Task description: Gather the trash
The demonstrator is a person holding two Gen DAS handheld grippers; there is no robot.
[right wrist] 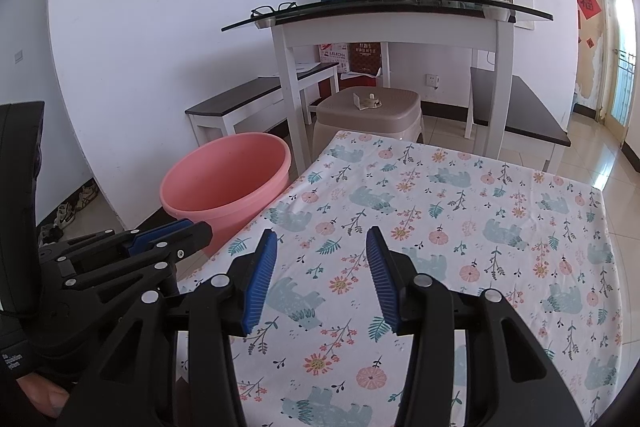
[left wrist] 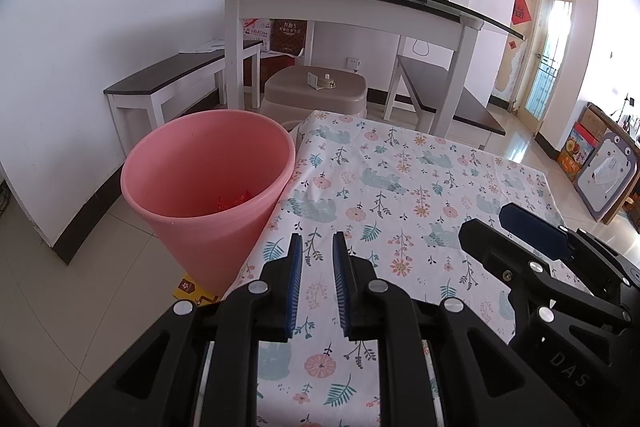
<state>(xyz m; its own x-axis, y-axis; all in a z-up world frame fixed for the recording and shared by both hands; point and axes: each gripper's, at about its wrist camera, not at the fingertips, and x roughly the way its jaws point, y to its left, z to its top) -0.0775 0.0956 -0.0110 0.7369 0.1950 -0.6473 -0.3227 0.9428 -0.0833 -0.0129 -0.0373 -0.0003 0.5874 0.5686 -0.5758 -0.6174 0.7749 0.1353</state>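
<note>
Left tongs (left wrist: 317, 247) narrow, right tongs (right wrist: 322, 247) wide, both empty over floral tablecloth (left wrist: 400, 187).

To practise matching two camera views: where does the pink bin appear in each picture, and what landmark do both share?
Left wrist view: the pink bin stands left of centre, against the left edge of the floral cloth.
Right wrist view: the bin is smaller, left of centre, beyond the left gripper.
Shared landmark: the beige stool behind the cloth.
</note>
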